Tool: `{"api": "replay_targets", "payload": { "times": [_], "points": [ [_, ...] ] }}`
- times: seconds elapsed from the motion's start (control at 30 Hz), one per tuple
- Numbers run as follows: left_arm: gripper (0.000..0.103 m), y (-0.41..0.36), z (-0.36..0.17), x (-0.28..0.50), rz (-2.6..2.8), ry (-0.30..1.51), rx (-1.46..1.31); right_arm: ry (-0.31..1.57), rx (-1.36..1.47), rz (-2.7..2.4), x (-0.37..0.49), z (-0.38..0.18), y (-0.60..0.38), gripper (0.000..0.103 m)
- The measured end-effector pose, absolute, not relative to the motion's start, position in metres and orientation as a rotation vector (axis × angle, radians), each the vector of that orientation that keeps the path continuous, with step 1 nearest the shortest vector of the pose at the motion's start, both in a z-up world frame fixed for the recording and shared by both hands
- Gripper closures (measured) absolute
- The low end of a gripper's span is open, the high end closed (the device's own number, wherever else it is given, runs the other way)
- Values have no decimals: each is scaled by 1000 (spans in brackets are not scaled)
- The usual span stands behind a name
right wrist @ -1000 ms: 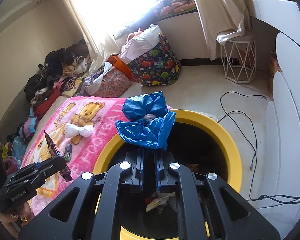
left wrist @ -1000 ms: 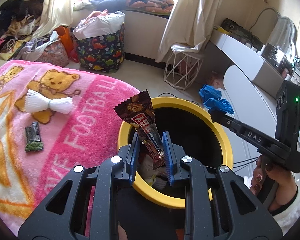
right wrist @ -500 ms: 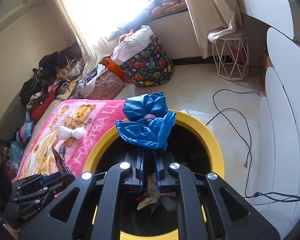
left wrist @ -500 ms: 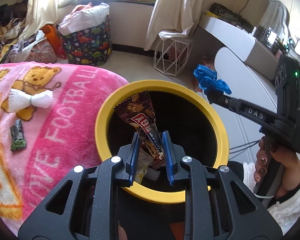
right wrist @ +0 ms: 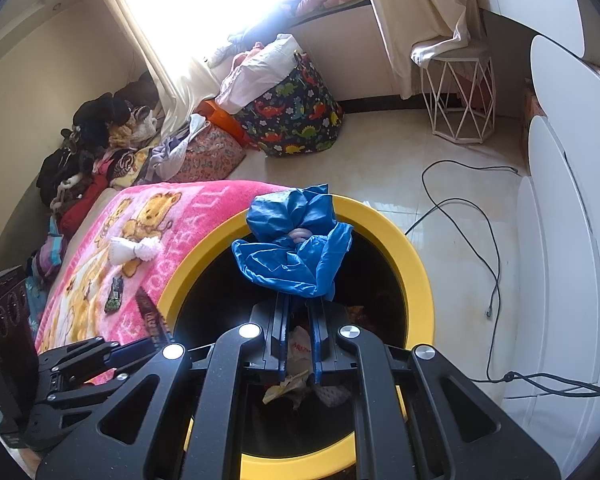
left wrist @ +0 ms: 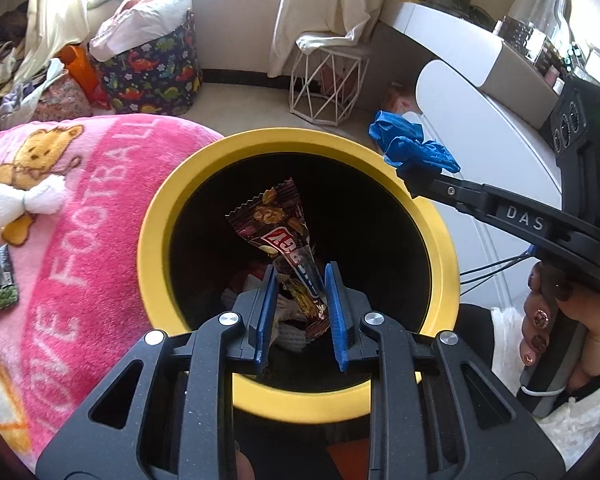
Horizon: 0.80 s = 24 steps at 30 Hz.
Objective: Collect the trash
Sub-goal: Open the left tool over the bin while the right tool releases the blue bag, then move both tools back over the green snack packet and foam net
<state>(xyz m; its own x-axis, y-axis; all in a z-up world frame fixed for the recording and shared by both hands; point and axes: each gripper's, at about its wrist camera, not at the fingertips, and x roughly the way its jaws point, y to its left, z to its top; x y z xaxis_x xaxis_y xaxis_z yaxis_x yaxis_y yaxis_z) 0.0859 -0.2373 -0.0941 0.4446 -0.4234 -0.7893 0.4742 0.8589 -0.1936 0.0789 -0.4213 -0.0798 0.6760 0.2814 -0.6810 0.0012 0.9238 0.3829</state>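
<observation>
A yellow-rimmed black bin (left wrist: 152,216) stands beside the bed, with trash at its bottom. My left gripper (left wrist: 300,284) is over the bin mouth. Its jaws stand parted with a brown snack wrapper (left wrist: 284,236) between them, touching the right pad. My right gripper (right wrist: 299,312) is shut on a crumpled blue plastic bag (right wrist: 292,256) above the bin's rim (right wrist: 416,276). That bag also shows in the left wrist view (left wrist: 412,146).
A pink bear blanket (left wrist: 80,208) covers the bed on the left, with a white tissue wad (left wrist: 24,200) and a small green packet (left wrist: 4,284) on it. A dinosaur-print basket (left wrist: 152,68), a white wire stool (left wrist: 328,80), white cabinets (right wrist: 560,240) and floor cables (right wrist: 480,216) surround the bin.
Both grippers have moved over the bin. The left jaws have opened wider around the snack wrapper. The right gripper keeps its hold on the blue bag.
</observation>
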Motion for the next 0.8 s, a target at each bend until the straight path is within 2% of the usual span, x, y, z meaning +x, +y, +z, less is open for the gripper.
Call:
{"api": "replay_targets", "payload": {
  "times": [0.13,0.2,0.27,0.33,0.4,0.47,0.53,0.57,0.77,0.8],
  "points": [
    [86,-243,-96,90,-557,964,67,814,376,157,79,-78,-424,83],
    [82,-245,-96,91,-558,960,73,809,378,155,79,-77,-425,80],
    [65,-245,-95,90,-556,950,71,803,383,151,78,-76,-426,72],
    [51,-244,-93,89,-559,937,68,799,385,145,77,-76,-428,70],
    [43,-243,-90,88,-556,922,73,794,392,138,77,-75,-430,65],
    [23,-242,-87,87,-552,911,70,788,392,136,75,-74,-431,60],
    [15,-239,-84,86,-546,900,60,782,387,136,75,-71,-431,58],
    [11,-238,-82,87,-540,897,56,779,383,133,75,-70,-430,52],
    [11,-226,-69,81,-477,827,78,744,355,108,71,-62,-428,31],
    [11,-224,-68,80,-469,820,78,740,351,107,71,-61,-427,30]
  ]
}}
